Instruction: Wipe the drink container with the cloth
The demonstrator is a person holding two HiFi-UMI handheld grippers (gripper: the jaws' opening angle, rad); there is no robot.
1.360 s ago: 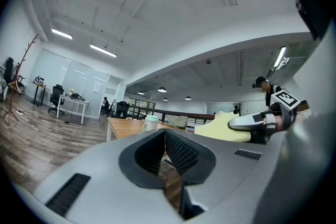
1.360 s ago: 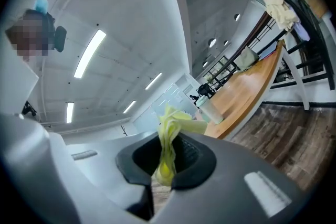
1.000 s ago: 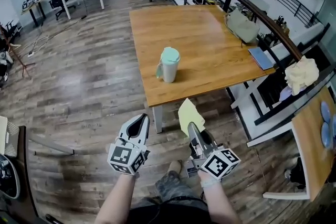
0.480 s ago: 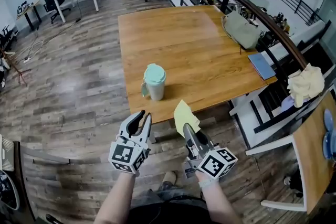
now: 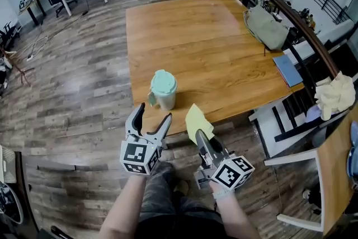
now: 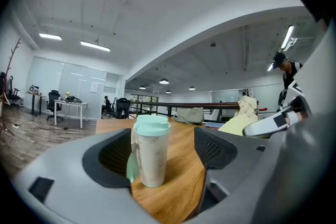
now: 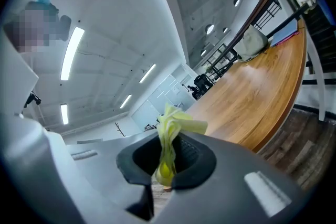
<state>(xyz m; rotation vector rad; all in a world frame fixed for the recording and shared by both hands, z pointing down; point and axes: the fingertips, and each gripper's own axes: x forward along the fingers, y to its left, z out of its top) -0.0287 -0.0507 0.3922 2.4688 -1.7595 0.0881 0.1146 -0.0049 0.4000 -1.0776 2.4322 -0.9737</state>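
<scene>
Your left gripper (image 5: 151,116): jaws have just been opening, now wide apart, gripping nothing | your right gripper (image 5: 201,136): clamped on the yellow cloth (image 5: 197,120) | drink container (image 5: 163,90): upright near the table (image 5: 224,53) edge, just ahead of your left jaws, untouched

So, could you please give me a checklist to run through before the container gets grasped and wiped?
1. Left claw open: ok. Its jaws have just been opening, and nothing is between them yet.
2. Drink container upright with its lid on: ok. It stands on the table near the front edge.
3. Container lined up with the left claw: ok. The left gripper view shows it just ahead, framed by the two jaws.
4. Cloth secured: ok. The right claw is shut on the yellow cloth, with most of it sticking out past the tips.
5. Which part of the container needs wiping: cannot tell.
</scene>
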